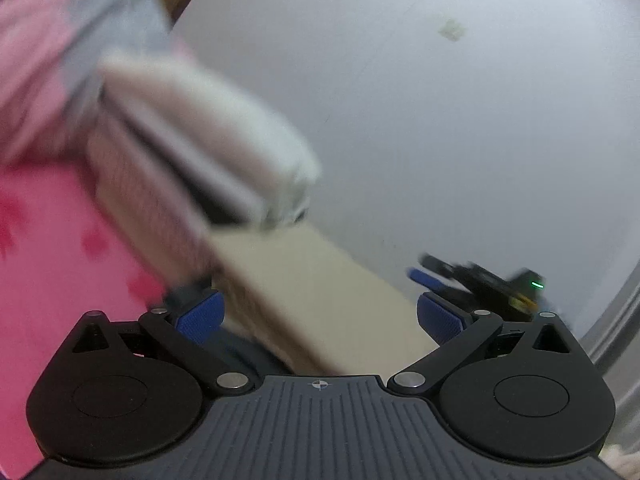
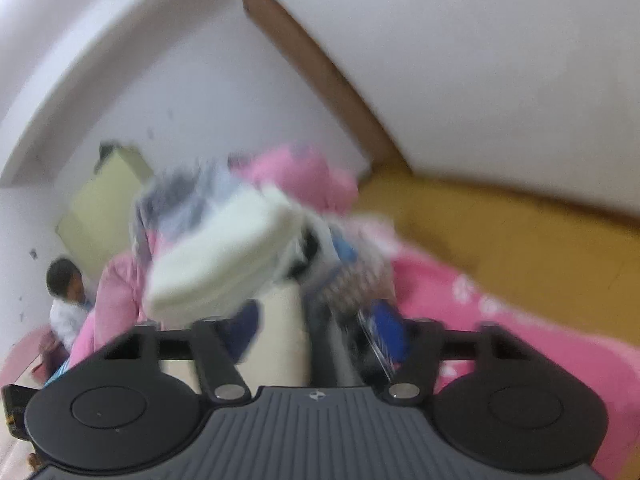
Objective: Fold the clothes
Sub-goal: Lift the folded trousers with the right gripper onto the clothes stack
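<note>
Two folded garments show in both views, though motion blur softens everything. A thick white folded garment (image 1: 208, 136) lies on top of a flat beige folded piece (image 1: 304, 296) on the pink bedcover (image 1: 52, 248); in the left wrist view the long axis of the white one runs from upper left to lower right, and the beige piece stretches the same way toward the camera. The left gripper (image 1: 320, 316) has its blue pads (image 1: 200, 316) spread wide, one on each side of the beige piece, and they do not press it. In the right wrist view the white folded garment (image 2: 224, 256) lies slanted from lower left to upper right, just ahead of the right gripper (image 2: 316, 332). Its jaws stand partly apart with the beige piece (image 2: 280, 336) between them; whether the blue fingers (image 2: 386, 332) touch the cloth I cannot tell because of blur. Behind lies a heap of pink and grey clothes (image 2: 296, 176). The right gripper (image 1: 476, 276) appears also in the left view, near the white wall (image 1: 440, 120). A person (image 2: 64, 292) sits at the far left.
</note>
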